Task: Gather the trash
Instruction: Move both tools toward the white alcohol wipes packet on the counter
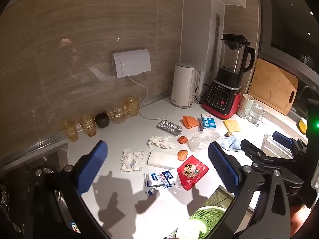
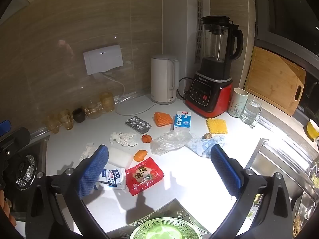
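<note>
Kitchen counter corner with appliances and drinkware

A white electric kettle stands by the beige tiled wall, beside a red-and-black blender with a dark jug. Right of the blender, a white ceramic cup touches a clear glass mug. A bamboo cutting board leans behind them. Amber glass cups line the wall under a white socket cover.

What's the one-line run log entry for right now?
phase: pre-grasp | left gripper: open, empty | right gripper: open, empty | trash: red wrapper on counter | green basket: near edge
</note>
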Available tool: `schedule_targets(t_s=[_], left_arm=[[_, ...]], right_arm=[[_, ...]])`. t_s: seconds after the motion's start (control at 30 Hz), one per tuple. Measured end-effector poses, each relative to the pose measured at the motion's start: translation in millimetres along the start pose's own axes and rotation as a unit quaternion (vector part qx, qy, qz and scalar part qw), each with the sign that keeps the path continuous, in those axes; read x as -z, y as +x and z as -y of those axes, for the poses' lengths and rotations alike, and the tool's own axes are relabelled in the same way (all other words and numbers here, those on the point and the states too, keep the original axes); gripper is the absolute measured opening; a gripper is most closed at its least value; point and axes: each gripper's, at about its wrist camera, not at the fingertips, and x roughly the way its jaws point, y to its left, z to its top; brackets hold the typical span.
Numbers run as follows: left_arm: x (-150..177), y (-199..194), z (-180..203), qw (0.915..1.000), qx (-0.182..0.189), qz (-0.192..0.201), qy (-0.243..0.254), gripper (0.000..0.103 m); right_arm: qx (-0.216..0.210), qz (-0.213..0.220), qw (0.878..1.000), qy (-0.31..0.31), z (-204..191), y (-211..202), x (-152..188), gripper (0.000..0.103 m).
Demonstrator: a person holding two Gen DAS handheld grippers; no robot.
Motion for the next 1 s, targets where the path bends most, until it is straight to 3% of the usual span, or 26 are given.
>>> schedule_targets(t_s=[0.6, 1.0], left_arm=[[-1.5, 3.5, 9.0, 0.9999, 0.006, -0.012, -0.003, 0.097], [9.5, 28.3, -3.6, 0.9992, 0.014, -0.034, -0.012, 0.097]], right_arm=[[0.003, -0.002, 1.0, 0.0, 0.9, 0.3, -0.2, 0.101], [0.035, -0.009, 0.999, -0.008, -1.4, 2.5, -2.4, 0.101]])
